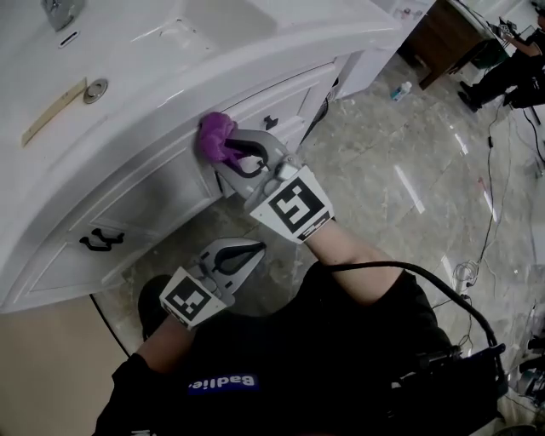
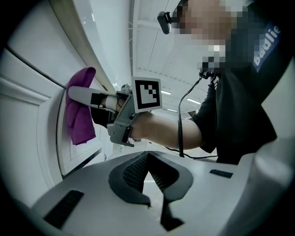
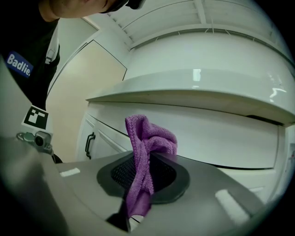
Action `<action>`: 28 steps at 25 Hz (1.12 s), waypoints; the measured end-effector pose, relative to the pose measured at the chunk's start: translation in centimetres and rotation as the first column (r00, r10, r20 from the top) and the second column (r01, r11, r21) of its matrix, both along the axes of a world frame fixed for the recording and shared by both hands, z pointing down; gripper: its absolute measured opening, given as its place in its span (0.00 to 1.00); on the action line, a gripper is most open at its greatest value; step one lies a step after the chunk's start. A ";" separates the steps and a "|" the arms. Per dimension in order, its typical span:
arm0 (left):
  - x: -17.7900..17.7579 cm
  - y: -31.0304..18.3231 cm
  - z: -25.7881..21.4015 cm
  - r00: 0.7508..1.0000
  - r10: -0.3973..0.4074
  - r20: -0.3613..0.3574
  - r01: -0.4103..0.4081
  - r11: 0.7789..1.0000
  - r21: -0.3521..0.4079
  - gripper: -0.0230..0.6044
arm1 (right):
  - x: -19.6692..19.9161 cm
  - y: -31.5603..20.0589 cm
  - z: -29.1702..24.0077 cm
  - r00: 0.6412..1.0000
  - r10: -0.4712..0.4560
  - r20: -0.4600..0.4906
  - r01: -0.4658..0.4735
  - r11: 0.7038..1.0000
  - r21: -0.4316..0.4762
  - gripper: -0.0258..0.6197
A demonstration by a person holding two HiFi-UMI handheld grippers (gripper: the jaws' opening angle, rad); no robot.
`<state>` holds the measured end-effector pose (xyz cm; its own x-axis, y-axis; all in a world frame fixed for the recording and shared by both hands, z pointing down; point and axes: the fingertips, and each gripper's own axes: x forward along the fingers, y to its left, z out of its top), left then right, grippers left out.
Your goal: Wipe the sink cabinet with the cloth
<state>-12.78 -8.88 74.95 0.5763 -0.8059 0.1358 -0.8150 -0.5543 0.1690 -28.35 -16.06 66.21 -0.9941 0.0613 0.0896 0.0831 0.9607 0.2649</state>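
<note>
The purple cloth (image 1: 216,136) is bunched against the white sink cabinet (image 1: 153,183), just under the countertop edge, above a drawer front. My right gripper (image 1: 223,150) is shut on the cloth and presses it to the cabinet. In the right gripper view the cloth (image 3: 147,143) sticks up between the pads, with the cabinet front (image 3: 207,133) right behind it. My left gripper (image 1: 253,251) hangs lower, away from the cabinet, shut with nothing in it. The left gripper view shows its closed tips (image 2: 147,173), with the cloth (image 2: 79,108) and the right gripper (image 2: 97,97) beyond.
Black handles (image 1: 100,241) (image 1: 270,123) stick out of the cabinet fronts. Basin, faucet (image 1: 61,10) and overflow ring (image 1: 95,90) lie on top. Marble floor (image 1: 409,170) spreads to the right, with a small bottle (image 1: 402,88), cables (image 1: 490,213) and a person (image 1: 511,68) far off.
</note>
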 end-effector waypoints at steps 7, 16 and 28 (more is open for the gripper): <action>0.2 -0.1 -0.6 1.000 0.000 -0.004 0.000 0.999 0.039 0.04 | 5.7 -8.5 -1.0 0.975 0.204 0.094 -0.192 0.974 -0.117 0.13; 1.4 0.4 1.4 1.000 0.023 0.000 -0.023 1.000 0.002 0.04 | 12.3 -25.3 4.4 0.826 0.559 -0.075 -0.564 0.822 -0.081 0.13; 1.9 0.9 1.4 0.999 0.042 0.015 -0.042 0.999 0.008 0.04 | 5.0 -14.4 5.3 0.925 0.375 -0.061 -0.378 0.924 -0.054 0.13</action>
